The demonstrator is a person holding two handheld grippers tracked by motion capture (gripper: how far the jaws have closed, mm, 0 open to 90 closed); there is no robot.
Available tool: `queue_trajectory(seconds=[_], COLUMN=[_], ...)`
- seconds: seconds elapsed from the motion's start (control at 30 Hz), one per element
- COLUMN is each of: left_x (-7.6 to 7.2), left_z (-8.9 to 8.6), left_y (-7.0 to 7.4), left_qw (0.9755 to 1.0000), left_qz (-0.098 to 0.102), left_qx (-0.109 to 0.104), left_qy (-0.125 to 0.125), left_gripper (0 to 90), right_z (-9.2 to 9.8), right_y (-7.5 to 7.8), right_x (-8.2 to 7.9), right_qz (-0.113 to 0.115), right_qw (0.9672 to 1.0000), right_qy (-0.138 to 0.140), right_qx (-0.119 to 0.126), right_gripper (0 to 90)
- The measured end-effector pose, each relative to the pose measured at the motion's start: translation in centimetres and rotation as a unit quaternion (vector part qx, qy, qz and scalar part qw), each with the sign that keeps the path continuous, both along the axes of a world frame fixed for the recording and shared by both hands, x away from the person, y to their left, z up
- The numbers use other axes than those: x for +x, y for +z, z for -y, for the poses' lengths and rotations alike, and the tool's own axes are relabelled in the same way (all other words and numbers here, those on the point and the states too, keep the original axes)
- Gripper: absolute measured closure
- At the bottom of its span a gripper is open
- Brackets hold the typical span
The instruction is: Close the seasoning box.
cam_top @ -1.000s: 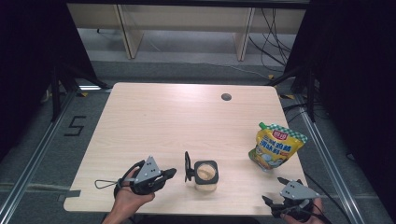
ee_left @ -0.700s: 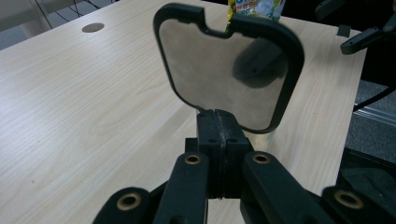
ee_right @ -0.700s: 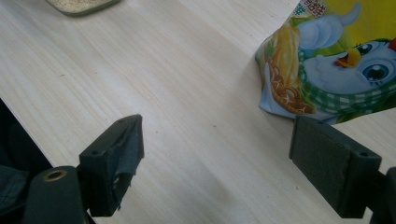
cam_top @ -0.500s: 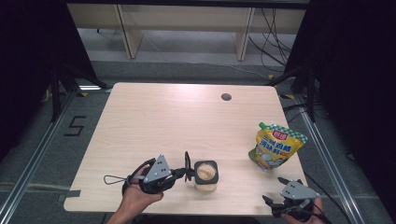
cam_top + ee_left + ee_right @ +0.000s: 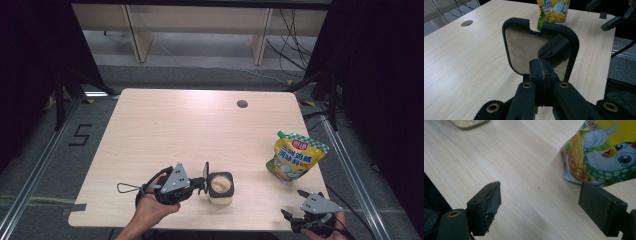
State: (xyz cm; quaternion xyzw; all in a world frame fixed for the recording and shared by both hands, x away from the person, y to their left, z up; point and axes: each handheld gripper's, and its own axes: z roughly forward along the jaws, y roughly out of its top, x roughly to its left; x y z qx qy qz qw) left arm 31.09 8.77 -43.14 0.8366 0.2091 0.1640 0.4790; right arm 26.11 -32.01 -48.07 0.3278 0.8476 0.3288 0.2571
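Place: a lab or recording studio.
Tabletop (image 5: 200,130): pale wood with a cable hole (image 5: 242,104).
Surround: black curtains (image 5: 380,75), metal floor rails (image 5: 30,170).
Floor: grey, loose cables (image 5: 290,30), taped number (image 5: 80,135).

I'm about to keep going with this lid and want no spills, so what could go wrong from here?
1. The left gripper is shut on the lid, which stands upright beside the open container; a careless swing could knock the container over and spill its powder.
2. The jaws pinch only the lid's lower edge, so it may twist or slip.
3. The right gripper waits with open jaws close to the yellow pouch; a quick reach might topple it.
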Motion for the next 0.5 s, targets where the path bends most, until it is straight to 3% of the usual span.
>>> queue_trajectory(seconds=[0.5], left_x=[0.5], left_z=[1.6], left_y=[-0.9], left_qw=[0.9998], left_qz=[-0.009], left_qx=[0.01], left_qy=[-0.016], left_gripper=[88.4], right_z=[0.0], right_y=[0.1], right_x=[0.1], right_qz=[0.004], right_qw=[0.9999], right_qy=[0.008], right_qx=[-0.004], right_gripper=[19.3])
